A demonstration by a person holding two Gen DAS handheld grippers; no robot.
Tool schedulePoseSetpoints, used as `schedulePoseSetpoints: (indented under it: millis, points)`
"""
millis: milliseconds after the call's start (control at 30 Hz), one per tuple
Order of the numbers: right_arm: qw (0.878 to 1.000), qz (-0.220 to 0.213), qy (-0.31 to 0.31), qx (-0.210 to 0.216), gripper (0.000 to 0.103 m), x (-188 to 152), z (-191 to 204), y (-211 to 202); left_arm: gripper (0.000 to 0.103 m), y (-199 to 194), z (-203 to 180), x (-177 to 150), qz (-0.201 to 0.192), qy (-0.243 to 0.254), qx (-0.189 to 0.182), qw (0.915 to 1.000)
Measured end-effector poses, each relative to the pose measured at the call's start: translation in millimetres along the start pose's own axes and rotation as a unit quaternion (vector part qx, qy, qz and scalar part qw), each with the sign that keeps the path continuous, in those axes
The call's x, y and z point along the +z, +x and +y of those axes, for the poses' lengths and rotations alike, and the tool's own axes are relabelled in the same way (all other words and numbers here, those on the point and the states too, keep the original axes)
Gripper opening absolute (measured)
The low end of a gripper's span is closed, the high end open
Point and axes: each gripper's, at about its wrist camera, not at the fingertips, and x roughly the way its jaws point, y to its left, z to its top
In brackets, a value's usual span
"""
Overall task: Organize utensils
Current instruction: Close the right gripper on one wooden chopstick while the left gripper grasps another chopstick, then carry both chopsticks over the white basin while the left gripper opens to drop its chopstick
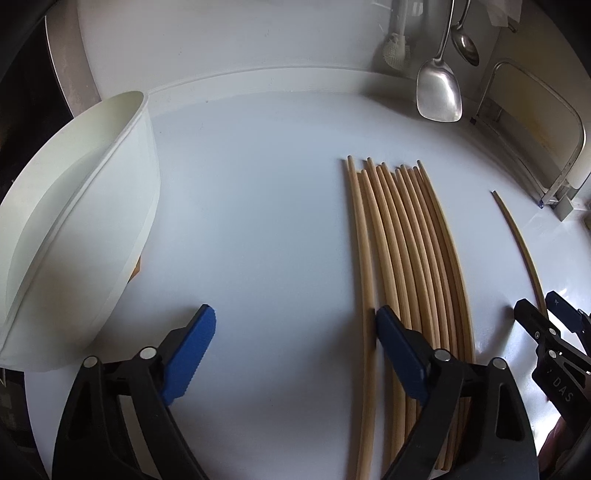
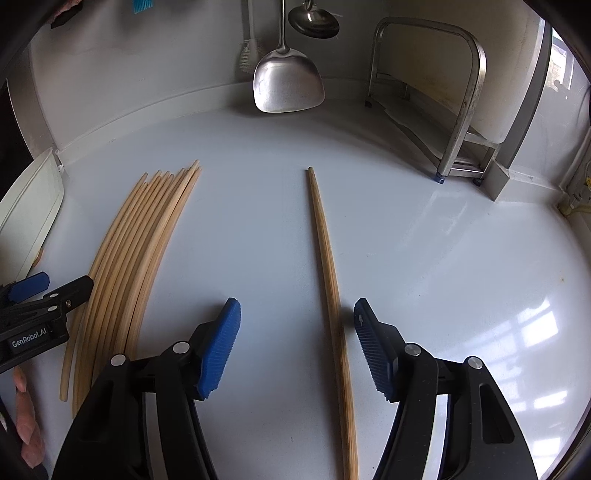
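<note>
Bamboo chopsticks lay in a tight row on the white counter, tips toward the back wall. Their near ends were hidden behind the left gripper, so their full length could not be seen in the left view. One chopstick at the row's left edge sat slightly apart from the rest, just beside the gripper's right finger, which rested over the row. The left jaws stood spread wide with only bare counter between the blue pads, pinching nothing.

A lone chopstick lay well apart from the row, between the right gripper fingers. Those jaws were spread too, and neither pad touched the stick; its near end ran out of the picture's bottom edge. In the left view this stick was only a thin curve at the right edge, partly covered by the right gripper's tip.

A white tub stood at the left of the counter, cut off by the frame's edge; its inside looked pale, and what it held could not be made out. A steel spatula and a ladle hung against the wall, handles cut off at the top. A metal rack stood at the right rear. Fingertips of a hand showed at the right view's lower left edge, under the left gripper's body.
</note>
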Motion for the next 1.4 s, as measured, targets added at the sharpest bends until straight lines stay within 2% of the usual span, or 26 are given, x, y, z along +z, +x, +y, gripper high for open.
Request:
schedulePoseSetpoints:
  millis: [67,100,167,200,267,300,333,367,800,1133,1267,1400]
  points:
    - [1.0,0.0,-0.006,0.005,0.054,-0.5,1.4,-0.8,0.062,-2.7,-3.4,0.6,-0.004,0.003,-0.002,1.0]
    - [1.0,0.001,-0.01,0.008,0.052,-0.2,2.6,-0.8,0.058,-3.4,-5.8,1.2,-0.005,0.005,-0.004,1.0]
    - [1.0,0.002,-0.018,0.013,0.04,0.6,5.1,-0.8,0.037,-5.3,-10.6,1.4,-0.006,0.012,-0.008,0.9999]
    - [1.0,0.003,-0.022,0.015,0.037,0.9,6.1,-0.9,0.031,-6.2,-12.0,0.7,-0.006,0.015,-0.01,0.9998]
    - [0.999,0.004,-0.027,0.02,0.022,1.5,7.9,-0.8,0.01,-7.3,-15.5,-0.1,-0.004,0.018,-0.012,0.9998]
    - [0.999,0.005,-0.029,0.021,0.018,1.2,8.9,-0.7,0.009,-7.6,-16.5,-0.4,-0.002,0.019,-0.012,0.9998]
    - [0.999,0.005,-0.031,0.023,0.008,1.2,9.4,-0.6,0.008,-10.1,-14.7,-2.7,-0.002,0.019,-0.012,0.9998]
    - [0.999,0.005,-0.031,0.024,0.007,1.4,9.4,-0.2,0.007,-10.4,-14.7,-3.1,-0.002,0.019,-0.012,0.9997]
    - [0.997,0.013,-0.001,0.076,0.006,-3.7,5.4,-3.6,0.007,-32.5,-8.3,-12.1,0.005,-0.007,-0.046,0.9989]
    - [0.995,-0.008,-0.003,0.101,0.006,8.0,7.2,-41.2,0.007,-75.7,-7.2,-0.6,-0.008,-0.018,-0.043,0.9989]
    - [0.993,-0.019,-0.02,0.114,0.006,18.0,16.0,-65.4,0.007,-105.0,8.9,10.7,-0.022,-0.037,-0.036,0.9984]
    - [0.99,-0.028,-0.052,0.129,0.006,30.4,42.2,-89.1,0.007,-133.6,45.1,17.0,-0.035,-0.062,-0.021,0.9972]
